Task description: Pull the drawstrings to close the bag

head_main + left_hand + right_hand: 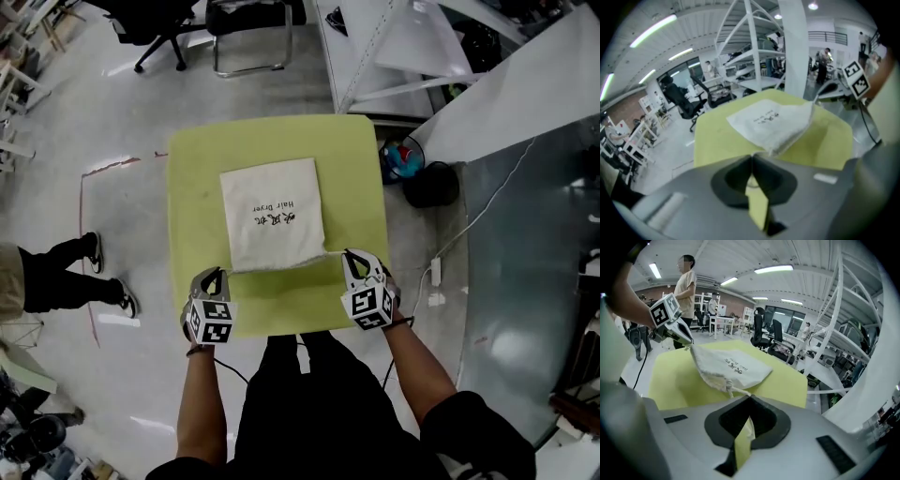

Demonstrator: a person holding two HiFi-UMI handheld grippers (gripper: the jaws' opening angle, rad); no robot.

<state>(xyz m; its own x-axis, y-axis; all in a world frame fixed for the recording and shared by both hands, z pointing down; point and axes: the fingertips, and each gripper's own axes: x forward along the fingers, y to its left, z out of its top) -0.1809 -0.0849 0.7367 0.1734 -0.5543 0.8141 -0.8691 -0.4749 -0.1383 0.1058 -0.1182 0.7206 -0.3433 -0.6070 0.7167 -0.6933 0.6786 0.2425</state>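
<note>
Workshop floor; green table (187, 187) carries bag (272, 211) at centre. Left gripper (214, 278) at 7 o'clock, right gripper (354, 262) at 5, each clamped on a drawstring (738, 391), apparently placed for opposing pulls to cinch the mouth

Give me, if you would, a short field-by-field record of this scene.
Surface: yellow-green table
Object: white drawstring bag, printed side up, near edge lifted off the table
Left hand-held gripper: shut on the bag's near corner
Right hand-held gripper: shut on the knotted drawstring
Mouth: not yet cinched
</note>
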